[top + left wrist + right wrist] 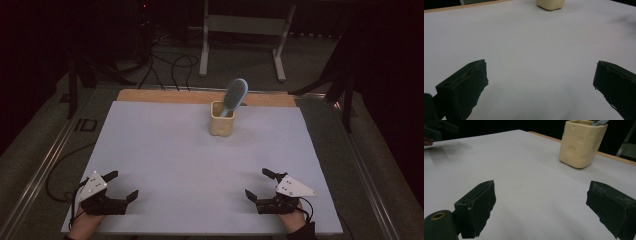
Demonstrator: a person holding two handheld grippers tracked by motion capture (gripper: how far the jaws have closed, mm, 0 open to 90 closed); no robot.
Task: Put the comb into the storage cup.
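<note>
— At seven o'clock on the white sheet (165, 165) sits the left gripper (123, 185), jaws spread wide with nothing between them. What lies ahead of it?

— Bare sheet, mostly. From the left gripper view the cream holder (550, 4) shows at about one o'clock, far up the sheet, well apart from the jaws.

— And in the high view?

— The cream holder (222, 119) stands upright near twelve o'clock, close to the far wooden edge of the table (165, 95). A blue brush (234, 96) stands in it, handle down, head up and tipped toward one o'clock. Its long axis runs nearly vertical with that slight lean to the right.

— Then the right gripper?

— The right gripper (258, 184) rests at five o'clock, jaws also wide apart and empty. In its own view the holder (582, 143) sits at one o'clock, closer than it looks from the left side, with a sliver of the brush (600, 122) above the rim.

— So which hand is better placed?

— Both are well short of it, and the distances look about even from above. I'd judge the right slightly favoured, since the brush head leans to that side. Either way the reach runs toward twelve o'clock, and the grip would have to come at the head from the side or above, because the handle is buried in the holder.
</note>
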